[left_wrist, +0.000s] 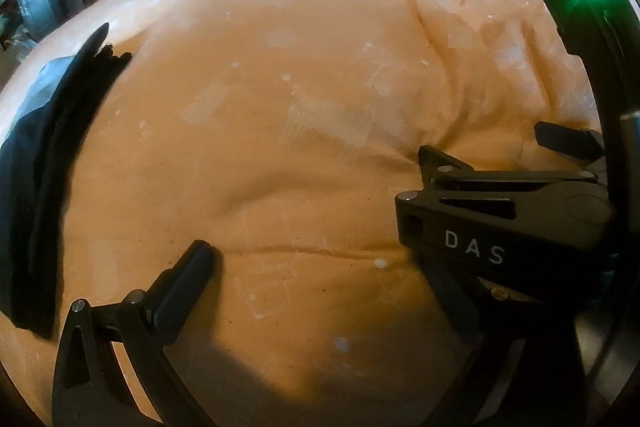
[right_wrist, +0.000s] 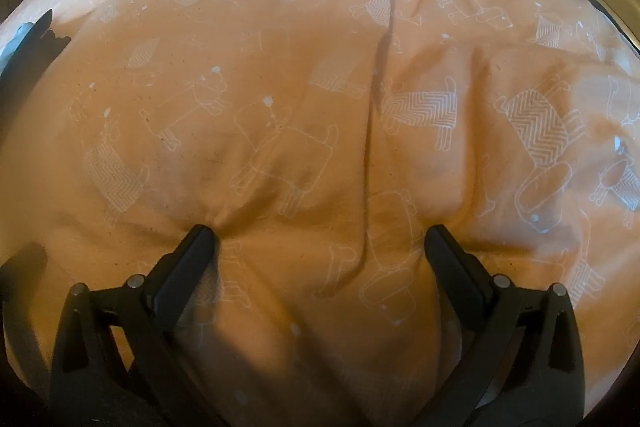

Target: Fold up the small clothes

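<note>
An orange dog-print bedsheet is seen covering the bed. Dark clothes are piled at its left edge, well apart from the right claw and left claw, both spread wide.

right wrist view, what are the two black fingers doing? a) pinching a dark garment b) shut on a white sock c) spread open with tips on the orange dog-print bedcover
c: the right gripper has its black fingers wide apart, tips resting on the orange dog-print bedcover with nothing between them.
</note>
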